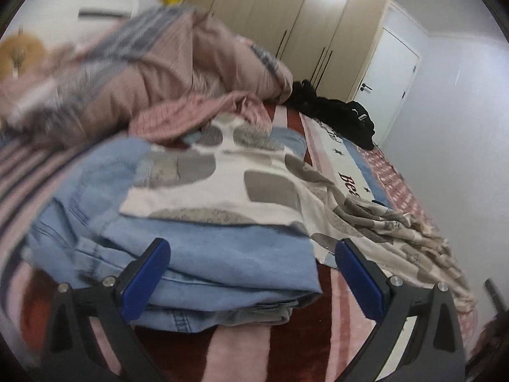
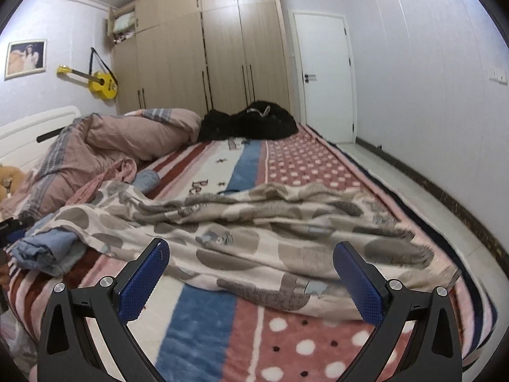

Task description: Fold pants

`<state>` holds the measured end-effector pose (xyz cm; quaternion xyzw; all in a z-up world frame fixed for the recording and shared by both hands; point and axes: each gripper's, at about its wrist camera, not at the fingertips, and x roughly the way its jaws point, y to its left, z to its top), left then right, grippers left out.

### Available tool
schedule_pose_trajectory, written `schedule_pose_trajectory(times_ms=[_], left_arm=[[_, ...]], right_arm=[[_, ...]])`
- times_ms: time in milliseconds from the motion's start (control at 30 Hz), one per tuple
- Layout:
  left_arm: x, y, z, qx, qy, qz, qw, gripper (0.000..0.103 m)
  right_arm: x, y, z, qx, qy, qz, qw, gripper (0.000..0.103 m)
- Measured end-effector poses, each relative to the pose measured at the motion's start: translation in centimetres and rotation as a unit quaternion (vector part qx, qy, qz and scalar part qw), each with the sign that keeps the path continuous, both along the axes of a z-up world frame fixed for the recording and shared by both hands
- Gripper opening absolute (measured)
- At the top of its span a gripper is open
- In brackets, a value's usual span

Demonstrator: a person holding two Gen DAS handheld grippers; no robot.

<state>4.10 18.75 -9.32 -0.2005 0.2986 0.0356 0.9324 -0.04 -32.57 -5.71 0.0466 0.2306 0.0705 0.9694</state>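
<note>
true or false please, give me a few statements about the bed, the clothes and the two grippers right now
1. Both grippers are open and hold nothing. True: the left gripper and the right gripper both have their fingers spread apart.
2. The patterned pants lie neatly folded in a square. False: they are spread out and rumpled across the bed.
3. A folded pair of jeans lies in front of the left gripper. True.
4. The black clothes lie at the near edge of the bed. False: they lie at the far end, near the wardrobe.
5. The guitar is red. False: it is yellow.
</note>
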Motion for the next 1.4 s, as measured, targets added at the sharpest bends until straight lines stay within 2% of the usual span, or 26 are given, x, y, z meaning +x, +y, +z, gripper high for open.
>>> schedule_pose_trajectory(times_ms=[100,200,300,333,500,567,600,667,700,767,800,833,900,967,1033,1167,1233,1300,1333,1400], left_arm=[[1.4,1.8,-1.2,-0.061,0.005,-0.004,0.9981,0.102],[2.7,2.2,-1.5,-0.097,0.009,-0.010,0.9952,0.101],[3.9,2.8,-2.0,-0.144,0.027,-0.004,0.9893,0.096],[4.0,2.9,-1.9,-0.155,0.019,-0.009,0.9878,0.096],[5.4,3.6,-2.3,-0.173,0.023,0.006,0.9845,0.094],[6.1,3.8,-2.3,-0.172,0.027,0.016,0.9846,0.089],[6.3,3.9,-2.3,-0.169,0.029,0.023,0.9849,0.083],[7.0,4.2,-2.1,-0.162,0.037,0.040,0.9853,0.062],[7.1,4.4,-2.2,-0.159,0.038,0.045,0.9855,0.055],[7.5,4.8,-1.9,-0.146,0.045,0.060,0.9864,0.030],[7.6,5.0,-1.8,-0.139,0.047,0.063,0.9871,0.023],[7.7,5.2,-1.6,-0.131,0.049,0.068,0.9879,0.012],[7.6,5.8,-1.4,-0.131,0.045,0.068,0.9881,0.004],[7.0,6.3,-0.7,-0.121,0.034,0.076,0.9892,0.002],[6.6,6.7,0.5,-0.093,0.024,0.084,0.9919,0.001],[6.0,6.9,2.1,-0.067,0.023,0.068,0.9952,0.001],[5.8,6.7,1.9,-0.067,0.033,0.060,0.9954,0.001],[5.7,6.6,1.2,-0.092,0.046,0.045,0.9936,0.001],[5.8,6.5,0.7,-0.112,0.056,0.033,0.9916,0.006],[5.7,5.8,0.0,-0.123,0.073,0.025,0.9894,0.030]], right_arm=[[1.1,-0.3,-1.4,0.007,0.016,-0.002,1.000,0.102],[2.1,-0.7,-2.6,0.016,0.032,-0.004,0.999,0.102],[3.0,-1.4,-3.8,0.032,0.050,-0.011,0.998,0.102],[3.2,-1.6,-4.1,0.039,0.056,-0.014,0.998,0.102],[3.9,-2.6,-5.4,0.065,0.073,-0.023,0.995,0.102],[4.2,-3.0,-5.8,0.072,0.082,-0.023,0.994,0.102],[4.4,-3.0,-6.0,0.075,0.086,-0.026,0.993,0.102],[4.5,-3.2,-6.4,0.081,0.093,-0.032,0.992,0.102],[4.6,-3.5,-6.6,0.085,0.097,-0.036,0.991,0.102],[4.3,-3.9,-7.0,0.097,0.105,-0.042,0.989,0.101],[4.3,-4.1,-7.1,0.102,0.109,-0.046,0.988,0.099],[4.2,-4.4,-7.3,0.109,0.113,-0.050,0.986,0.099],[3.9,-5.1,-7.6,0.118,0.117,-0.059,0.984,0.099],[3.5,-6.0,-7.9,0.126,0.122,-0.068,0.982,0.098],[3.1,-7.0,-7.9,0.135,0.122,-0.079,0.980,0.096],[1.7,-9.4,-7.9,0.147,0.117,-0.110,0.976,0.096],[1.0,-10.7,-8.0,0.151,0.118,-0.123,0.974,0.096],[0.4,-12.2,-8.5,0.159,0.124,-0.135,0.970,0.096],[0.4,-12.6,-8.7,0.162,0.127,-0.136,0.969,0.096],[0.6,-13.2,-9.2,0.174,0.139,-0.124,0.967,0.098]])
